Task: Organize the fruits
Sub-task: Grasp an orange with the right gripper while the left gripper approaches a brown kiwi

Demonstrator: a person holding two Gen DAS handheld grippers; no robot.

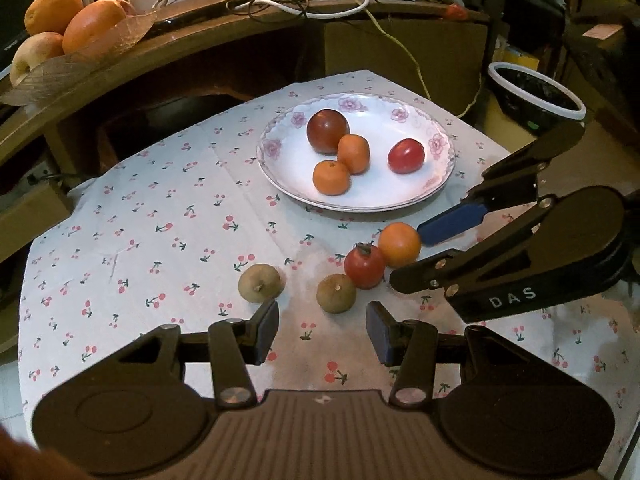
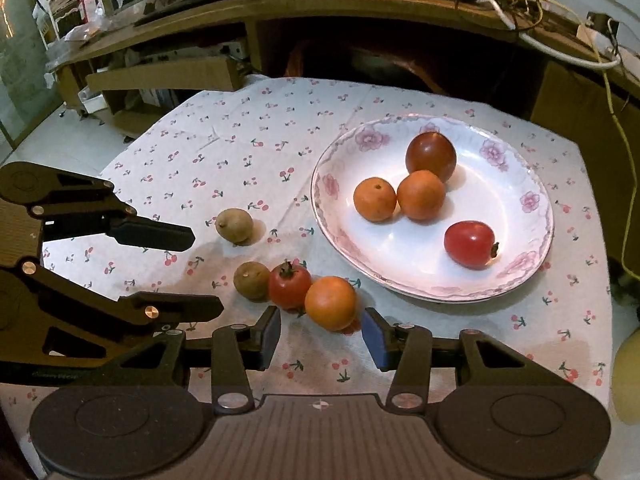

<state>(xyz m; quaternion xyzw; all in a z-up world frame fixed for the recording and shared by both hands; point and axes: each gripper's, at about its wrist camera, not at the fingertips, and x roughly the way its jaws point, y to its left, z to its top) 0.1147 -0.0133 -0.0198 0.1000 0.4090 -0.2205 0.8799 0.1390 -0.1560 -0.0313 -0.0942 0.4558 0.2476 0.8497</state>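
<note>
Lying just ahead of the right gripper [image 2: 320, 338], the loose round orange mandarin [image 2: 330, 302] sits on the cherry-print tablecloth [image 2: 224, 152] short of the flowered white plate [image 2: 532, 184], touching a small red tomato [image 2: 289, 285]; jaws part-open, empty. The left gripper [image 1: 323, 330], likewise parted and empty, faces the brown-green round fruit [image 1: 336, 293]

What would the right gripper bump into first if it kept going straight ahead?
Probably the orange on the tablecloth, sitting just ahead of the right gripper, roughly between its open fingers. Depth is hard to judge.
</note>
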